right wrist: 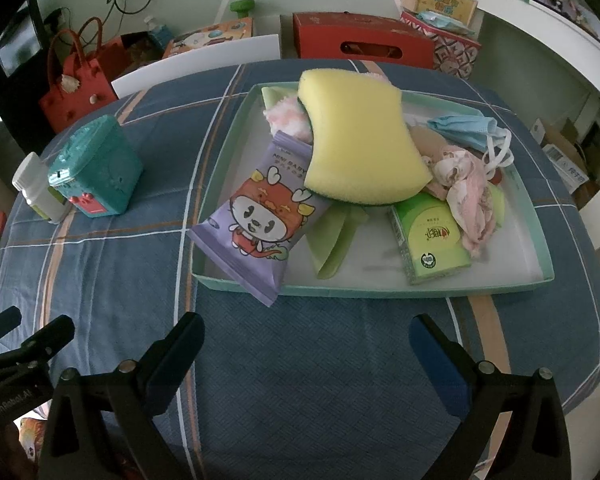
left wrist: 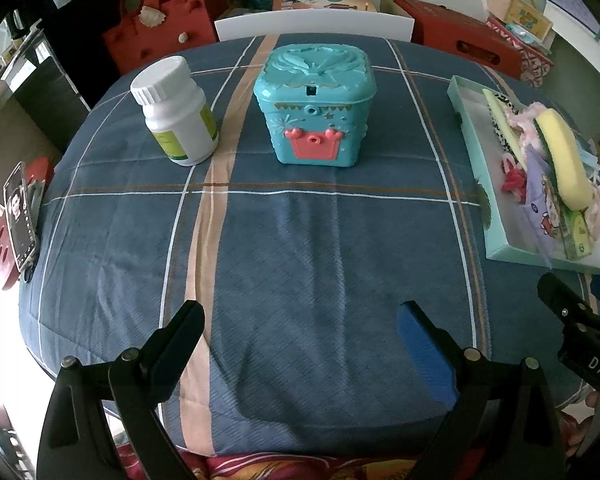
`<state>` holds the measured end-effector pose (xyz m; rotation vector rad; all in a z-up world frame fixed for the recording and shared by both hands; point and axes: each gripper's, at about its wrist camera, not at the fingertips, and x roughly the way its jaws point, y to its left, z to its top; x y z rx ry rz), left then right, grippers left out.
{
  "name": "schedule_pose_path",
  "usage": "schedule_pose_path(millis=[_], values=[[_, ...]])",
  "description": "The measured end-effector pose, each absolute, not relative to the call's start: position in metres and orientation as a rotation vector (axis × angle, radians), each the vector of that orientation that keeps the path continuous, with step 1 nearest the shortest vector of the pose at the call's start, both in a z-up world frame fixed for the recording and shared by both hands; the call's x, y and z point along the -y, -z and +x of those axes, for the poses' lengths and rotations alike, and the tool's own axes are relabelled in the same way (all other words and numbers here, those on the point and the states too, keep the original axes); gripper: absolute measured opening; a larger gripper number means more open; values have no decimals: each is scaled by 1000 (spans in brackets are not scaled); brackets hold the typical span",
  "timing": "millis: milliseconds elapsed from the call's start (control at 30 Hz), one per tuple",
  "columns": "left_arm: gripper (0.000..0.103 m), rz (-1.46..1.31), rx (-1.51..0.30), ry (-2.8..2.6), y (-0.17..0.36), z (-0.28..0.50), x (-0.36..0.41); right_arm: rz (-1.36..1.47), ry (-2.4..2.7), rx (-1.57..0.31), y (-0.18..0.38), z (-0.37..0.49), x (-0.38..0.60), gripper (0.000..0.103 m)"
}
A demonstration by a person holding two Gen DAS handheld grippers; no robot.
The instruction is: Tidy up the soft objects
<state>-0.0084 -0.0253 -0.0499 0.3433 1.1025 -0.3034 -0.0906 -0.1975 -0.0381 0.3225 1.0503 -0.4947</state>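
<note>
A shallow teal tray on the blue plaid cloth holds a pile of soft things: a yellow sponge on top, a purple cartoon wipes pack hanging over the front rim, a green tissue pack, a blue face mask, pink cloth and a green cloth. The tray also shows at the right of the left wrist view. My right gripper is open and empty, in front of the tray. My left gripper is open and empty over bare cloth.
A teal plastic box with a pink front and a white pill bottle stand on the cloth left of the tray. Red bags and boxes crowd the floor behind the table. A white chair back is at the far edge.
</note>
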Motion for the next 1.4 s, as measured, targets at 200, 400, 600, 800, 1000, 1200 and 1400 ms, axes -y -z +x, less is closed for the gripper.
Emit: schedule_pose_path(millis=[200, 400, 600, 800, 1000, 1200, 1400], values=[[97, 347, -1108, 293, 51, -7, 26, 320, 496, -1052, 39, -91, 198, 103], [97, 354, -1106, 287, 51, -7, 26, 319, 497, -1056, 39, -90, 197, 103], [97, 351, -1110, 280, 52, -7, 27, 318, 500, -1060, 39, -90, 197, 103], [97, 358, -1107, 276, 52, -8, 27, 321, 500, -1061, 39, -90, 197, 103], [97, 361, -1111, 276, 53, -8, 28, 314, 500, -1062, 40, -90, 196, 103], [97, 367, -1111, 275, 54, -8, 29, 314, 500, -1063, 40, -90, 196, 103], [97, 372, -1112, 273, 54, -8, 29, 313, 500, -1064, 40, -90, 196, 103]])
